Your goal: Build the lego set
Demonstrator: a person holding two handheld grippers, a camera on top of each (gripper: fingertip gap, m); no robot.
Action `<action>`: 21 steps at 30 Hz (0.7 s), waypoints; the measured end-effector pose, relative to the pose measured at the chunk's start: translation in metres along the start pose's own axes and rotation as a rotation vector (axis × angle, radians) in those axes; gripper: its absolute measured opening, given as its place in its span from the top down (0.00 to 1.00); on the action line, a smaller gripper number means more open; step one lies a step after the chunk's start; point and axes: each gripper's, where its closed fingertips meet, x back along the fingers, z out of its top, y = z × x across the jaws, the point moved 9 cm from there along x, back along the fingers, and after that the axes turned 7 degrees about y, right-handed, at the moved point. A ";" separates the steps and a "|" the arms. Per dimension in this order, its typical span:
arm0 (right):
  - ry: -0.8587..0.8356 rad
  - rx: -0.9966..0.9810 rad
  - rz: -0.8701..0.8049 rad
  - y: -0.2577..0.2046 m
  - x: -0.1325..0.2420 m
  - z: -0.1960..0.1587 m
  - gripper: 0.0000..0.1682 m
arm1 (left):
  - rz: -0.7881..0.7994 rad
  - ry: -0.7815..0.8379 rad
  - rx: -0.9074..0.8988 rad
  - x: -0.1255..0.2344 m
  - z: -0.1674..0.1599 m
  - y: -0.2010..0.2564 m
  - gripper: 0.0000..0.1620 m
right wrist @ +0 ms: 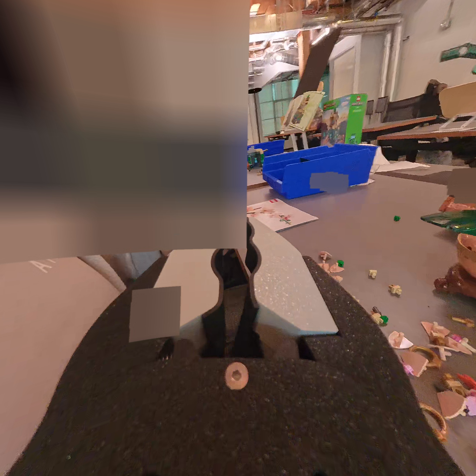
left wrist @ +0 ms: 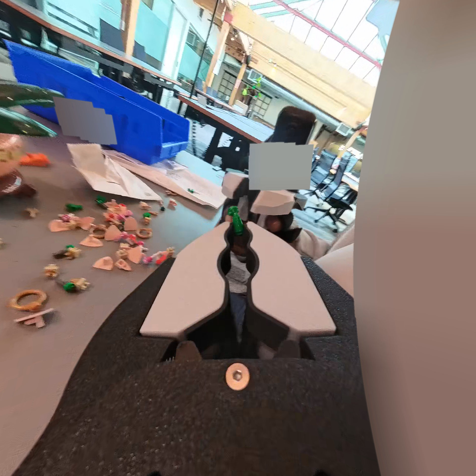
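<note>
My left gripper (left wrist: 238,226) is shut on a small green lego stem piece (left wrist: 235,221), which stands up out of its tips above the table edge. My right gripper (left wrist: 248,198) shows just beyond it, tips close to the top of the green piece. I cannot tell whether they touch it or hold anything. In the right wrist view its fingers (right wrist: 278,273) stand a little apart, but a blur patch hides their tips. Loose pink, tan and green lego pieces (left wrist: 113,231) lie scattered on the grey table (left wrist: 51,360). They also show in the right wrist view (right wrist: 438,342).
A blue bin (left wrist: 103,108) (right wrist: 322,167) stands at the back. White paper bags (left wrist: 116,175) lie before it. An instruction booklet (right wrist: 278,216) lies flat. A gold ring (left wrist: 28,300) lies near. A brown and tan built part (right wrist: 461,273) stands at the right. A green box (right wrist: 342,118) stands far back. Left and right tips are no more than a few centimetres apart.
</note>
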 end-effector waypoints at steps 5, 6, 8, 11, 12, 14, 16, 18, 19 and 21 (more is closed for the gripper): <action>-0.132 0.203 0.196 0.008 0.007 0.003 0.84 | -0.157 -0.107 0.169 -0.007 -0.011 0.002 0.97; -0.165 0.269 0.281 0.007 0.009 0.006 0.88 | -0.192 -0.148 0.202 -0.008 -0.013 0.003 0.96; -0.249 0.343 0.428 0.008 0.010 0.010 0.92 | -0.250 -0.235 0.246 -0.012 -0.018 0.006 0.97; -0.389 0.374 0.570 0.008 0.006 0.007 0.90 | -0.298 -0.326 0.289 -0.018 -0.021 0.009 0.97; -0.416 0.392 0.596 0.007 0.003 0.005 0.91 | -0.308 -0.343 0.301 -0.020 -0.022 0.009 0.97; -0.384 0.421 0.655 0.003 0.002 0.003 0.95 | -0.318 -0.363 0.315 -0.023 -0.022 0.008 0.97; -0.369 0.463 0.670 0.003 0.001 0.004 1.00 | -0.312 -0.344 0.342 -0.023 -0.021 0.004 0.97; -0.367 0.461 0.660 0.005 0.002 0.003 1.00 | -0.312 -0.339 0.354 -0.023 -0.022 0.002 0.97; -0.375 0.458 0.663 0.006 0.002 0.002 1.00 | -0.306 -0.349 0.349 -0.024 -0.023 0.002 0.97; -0.376 0.447 0.637 0.005 0.003 0.001 1.00 | -0.306 -0.340 0.367 -0.024 -0.023 0.000 0.97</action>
